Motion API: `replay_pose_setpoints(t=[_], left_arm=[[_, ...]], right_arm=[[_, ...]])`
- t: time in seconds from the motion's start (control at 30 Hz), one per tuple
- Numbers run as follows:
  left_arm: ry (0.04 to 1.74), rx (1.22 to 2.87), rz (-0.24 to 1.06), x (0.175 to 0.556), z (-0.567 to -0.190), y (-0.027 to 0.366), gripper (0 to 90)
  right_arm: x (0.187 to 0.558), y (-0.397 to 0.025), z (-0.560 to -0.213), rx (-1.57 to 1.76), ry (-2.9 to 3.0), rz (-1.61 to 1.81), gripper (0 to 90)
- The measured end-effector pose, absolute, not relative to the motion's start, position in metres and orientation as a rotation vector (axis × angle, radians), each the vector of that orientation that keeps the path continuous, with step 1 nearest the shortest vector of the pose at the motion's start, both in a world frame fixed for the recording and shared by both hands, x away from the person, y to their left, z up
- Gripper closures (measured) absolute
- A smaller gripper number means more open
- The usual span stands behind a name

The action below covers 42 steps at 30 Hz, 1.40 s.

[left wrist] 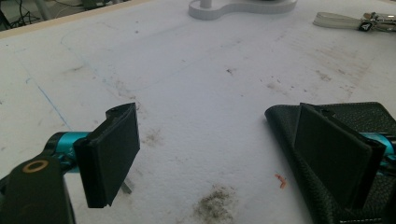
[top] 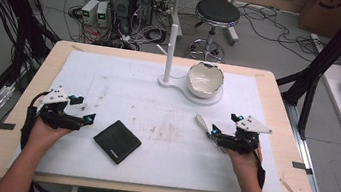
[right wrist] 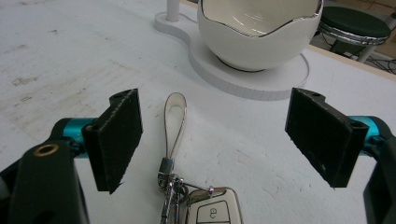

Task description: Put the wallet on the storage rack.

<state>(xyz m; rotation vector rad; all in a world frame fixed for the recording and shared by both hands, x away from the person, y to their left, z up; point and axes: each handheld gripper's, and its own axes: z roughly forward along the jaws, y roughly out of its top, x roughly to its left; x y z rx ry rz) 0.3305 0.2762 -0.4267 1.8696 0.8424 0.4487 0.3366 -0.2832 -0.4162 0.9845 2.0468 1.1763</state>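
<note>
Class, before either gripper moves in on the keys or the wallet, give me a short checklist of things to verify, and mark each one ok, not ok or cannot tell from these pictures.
1. Right gripper open wide enough for the car key: ok, jaws stand well apart.
2. Key lies between the right jaws: ok; its white strap runs up the middle.
3. Left gripper open: ok.
4. Black wallet lined up between the left jaws: not ok; it lies off to one side, behind one jaw.
5. Bowl free to receive things: ok, it sits on its white stand.
6. Wallet shut: cannot tell.
</note>
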Motion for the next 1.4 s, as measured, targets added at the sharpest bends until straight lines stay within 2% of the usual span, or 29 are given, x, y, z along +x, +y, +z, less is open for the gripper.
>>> replay_pose_setpoints(t=[0.2,0.97,1.13,1.23,1.3,1.4], left_arm=[[0.831,1.888,0.427,0.329,-0.428,0.271,14.8],[0.770,2.060,0.201,0.335,-0.444,0.227,14.8],[0.772,2.132,0.119,0.336,-0.452,0.213,14.8],[0.774,2.138,0.132,0.335,-0.452,0.210,14.3],[0.772,2.139,0.121,0.334,-0.451,0.211,16.3],[0.770,2.136,0.099,0.333,-0.450,0.212,25.6]], right_arm=[[0.336,-0.282,-0.416,0.981,2.051,1.175,19.1],[0.334,-0.282,-0.416,0.965,2.062,1.165,19.1],[0.334,-0.281,-0.416,0.955,2.064,1.166,19.1],[0.334,-0.281,-0.416,0.954,2.063,1.165,19.1],[0.334,-0.282,-0.416,0.950,2.066,1.162,19.1],[0.334,-0.281,-0.416,0.952,2.064,1.160,19.1]])
